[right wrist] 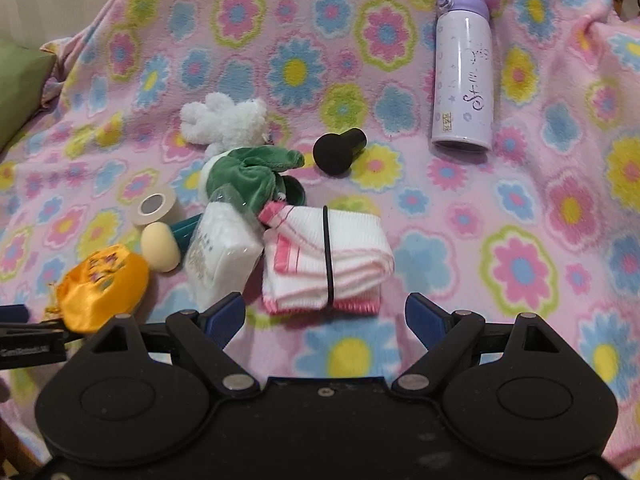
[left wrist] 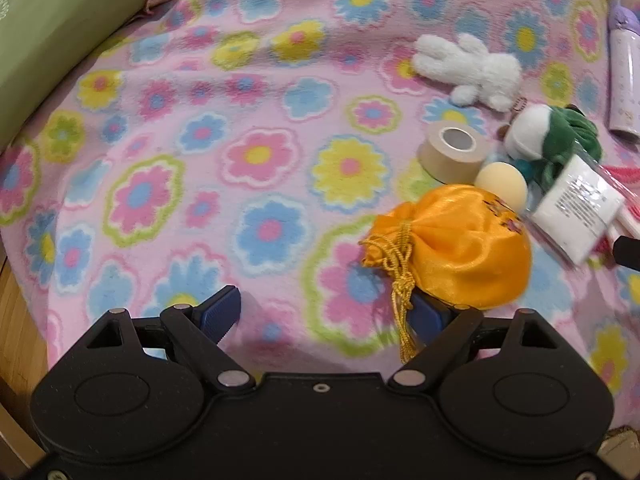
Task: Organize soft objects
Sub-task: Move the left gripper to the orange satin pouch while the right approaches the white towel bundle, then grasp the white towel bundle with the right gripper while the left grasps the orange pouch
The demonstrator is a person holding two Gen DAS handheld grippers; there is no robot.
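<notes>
Both our tongs stand apart and empty: left tongs (left wrist: 328,312) beside the orange pouch (left wrist: 460,248), right tongs (right wrist: 326,314) before the folded towels (right wrist: 324,260) on the blanket (right wrist: 480,220).

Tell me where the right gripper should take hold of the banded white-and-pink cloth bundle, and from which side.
Grip the cloth bundle across its folded stack next to the black band, coming down from above on its near edge. The band probably keeps the layers together there, and the bundle lies flat just ahead of the open right gripper. The wrapped white pack crowds its left side, so keep right of that.
</notes>
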